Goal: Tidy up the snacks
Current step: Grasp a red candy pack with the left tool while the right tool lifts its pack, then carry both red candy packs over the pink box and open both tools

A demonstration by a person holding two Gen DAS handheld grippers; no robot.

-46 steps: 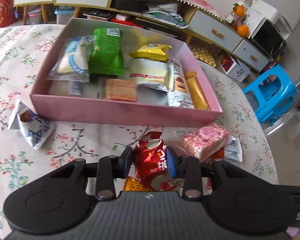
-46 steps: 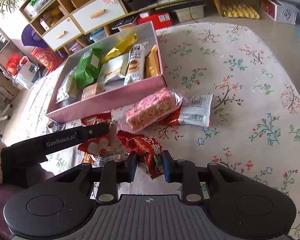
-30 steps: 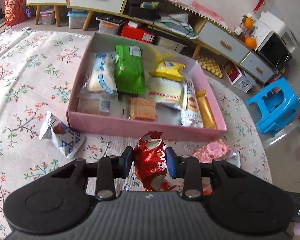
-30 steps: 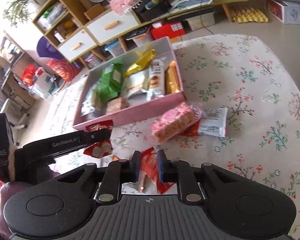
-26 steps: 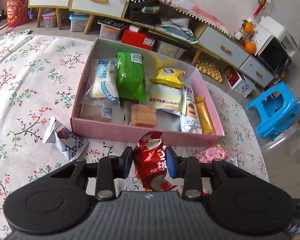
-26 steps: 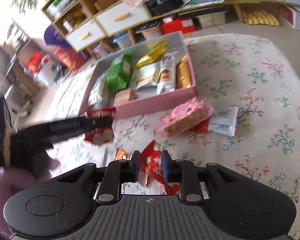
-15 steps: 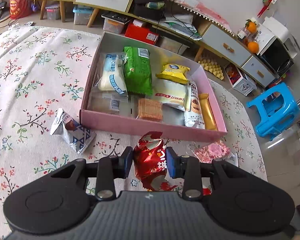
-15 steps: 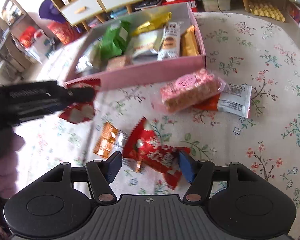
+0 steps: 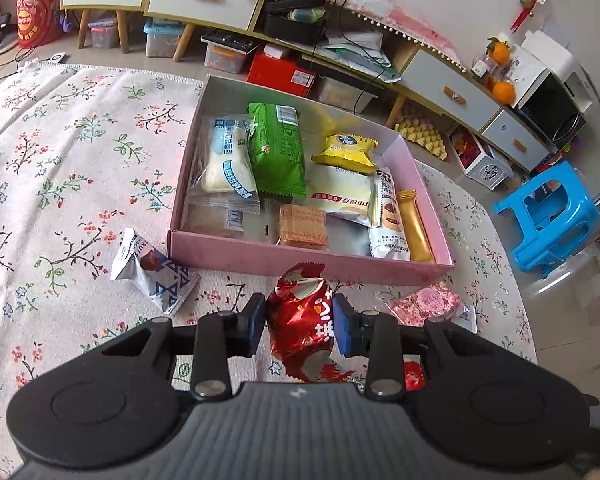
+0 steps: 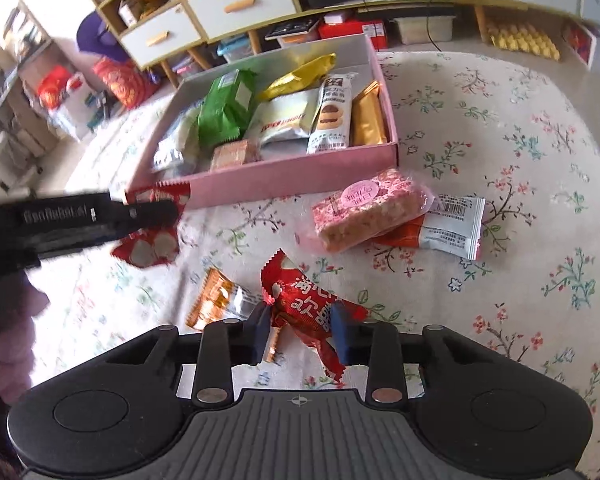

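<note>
Since half a second earlier, the right gripper had narrowed its spread jaws toward the red foil snack lying on the floral tablecloth; the blue pads now sat at the wrapper's sides, though actual contact was hard to judge. Meanwhile the left gripper kept its jaws pinched on a second red foil packet, held just below the near wall of the pink box at frame centre. That packet's lower end was cut off by the gripper body, and its white characters were only partly readable. In the right wrist view the left gripper entered blurred from the left edge, its lettering smeared, hiding most of its packet. A pink-wrapped rice bar at centre right overlay a white and orange packet, whose barcode showed. An orange wafer packet lay partly behind the right gripper's left finger. At left centre of the left wrist view, a white and blue packet read "TRUFF".
</note>
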